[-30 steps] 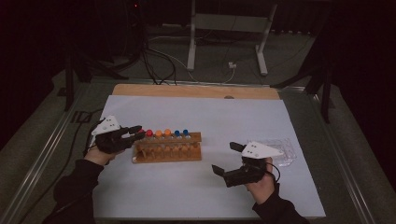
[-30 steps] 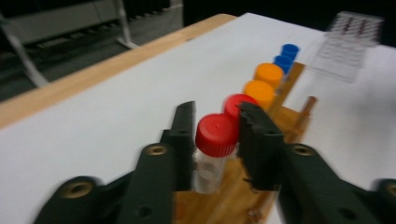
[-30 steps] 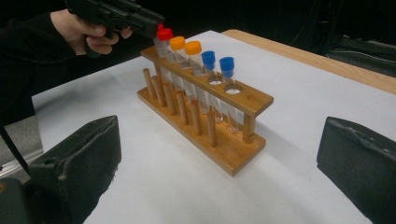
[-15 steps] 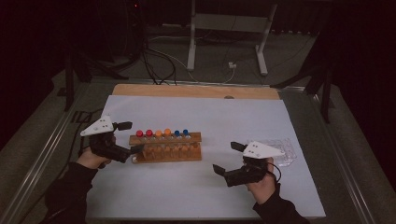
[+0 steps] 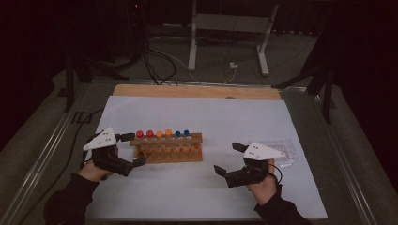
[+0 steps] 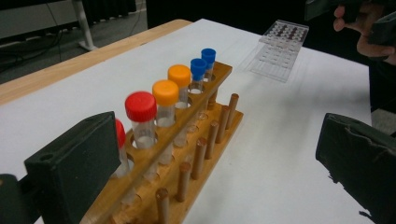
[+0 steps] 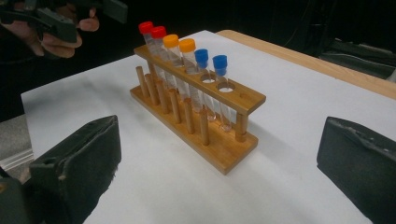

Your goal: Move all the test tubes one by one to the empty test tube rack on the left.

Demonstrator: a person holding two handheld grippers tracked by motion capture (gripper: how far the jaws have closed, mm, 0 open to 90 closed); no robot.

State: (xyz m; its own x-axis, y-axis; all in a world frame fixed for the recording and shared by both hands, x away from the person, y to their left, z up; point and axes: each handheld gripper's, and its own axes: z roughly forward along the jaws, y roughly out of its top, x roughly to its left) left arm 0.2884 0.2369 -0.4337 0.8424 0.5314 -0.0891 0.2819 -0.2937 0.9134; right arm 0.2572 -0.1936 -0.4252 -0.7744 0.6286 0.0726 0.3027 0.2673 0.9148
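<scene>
Rack [image 7: 201, 112]: varnished pale wood, smooth, slight sheen; tubes [image 6: 140, 133] clear, glassy, with matt plastic caps [image 7: 180, 45]; table [image 5: 244, 122] under matt white paper-like sheet, bare wood at far edge; well plate [image 6: 280, 49] clear glossy plastic; fingers [image 7: 79, 163] matt black, rough-edged

Left gripper [image 5: 130, 149]: held low at table's left, jaws spread wide, pointing right. Right gripper [image 5: 228, 158]: near the right side, jaws wide apart, pointing left. Both forearms enter from the bottom edge, sleeves dark; finger grip probably around handles, too dim.
</scene>
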